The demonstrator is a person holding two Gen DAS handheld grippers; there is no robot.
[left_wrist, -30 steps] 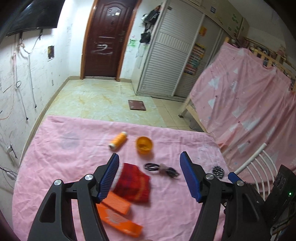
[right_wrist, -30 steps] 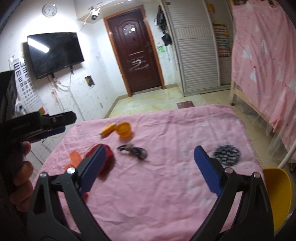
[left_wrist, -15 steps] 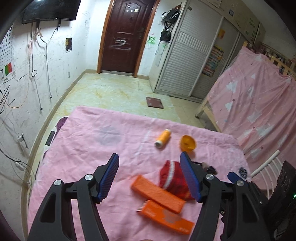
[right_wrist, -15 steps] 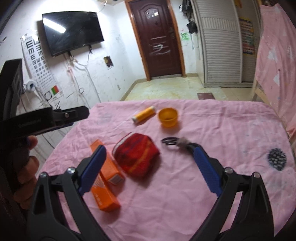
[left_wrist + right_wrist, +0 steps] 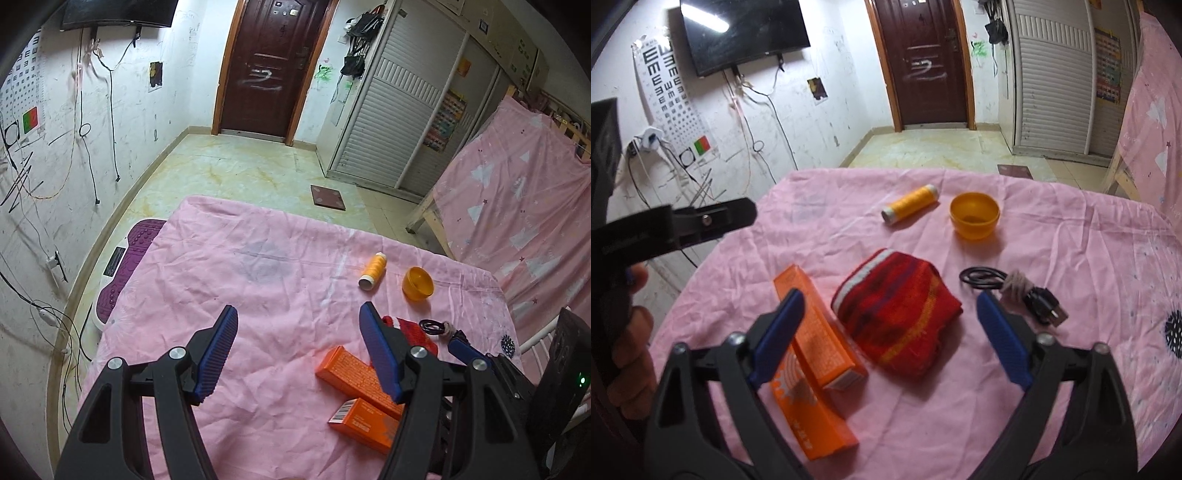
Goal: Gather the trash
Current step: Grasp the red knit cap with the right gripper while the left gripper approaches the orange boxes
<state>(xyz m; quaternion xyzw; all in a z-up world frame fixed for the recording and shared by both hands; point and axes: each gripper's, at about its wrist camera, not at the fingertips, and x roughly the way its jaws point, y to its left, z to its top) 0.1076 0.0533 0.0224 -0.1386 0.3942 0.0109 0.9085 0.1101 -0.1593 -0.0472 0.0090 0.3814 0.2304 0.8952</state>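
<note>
Pink-sheeted tabletop (image 5: 1071,229) with the objects clustered near its front. A red pouch (image 5: 897,314) lies centre; two orange boxes (image 5: 820,339), likely the trash, lie touching just left of it; a cable (image 5: 1015,291), cup (image 5: 975,214) and thread spool (image 5: 910,203) lie beyond. Risk: the boxes overlap and abut the pouch, so a grab may snag the pouch or drag both boxes. The right gripper (image 5: 886,339), jaws apart and empty, hovers low over pouch and boxes. The left gripper (image 5: 299,350), also apart and empty, hovers over bare sheet to the left.
</note>
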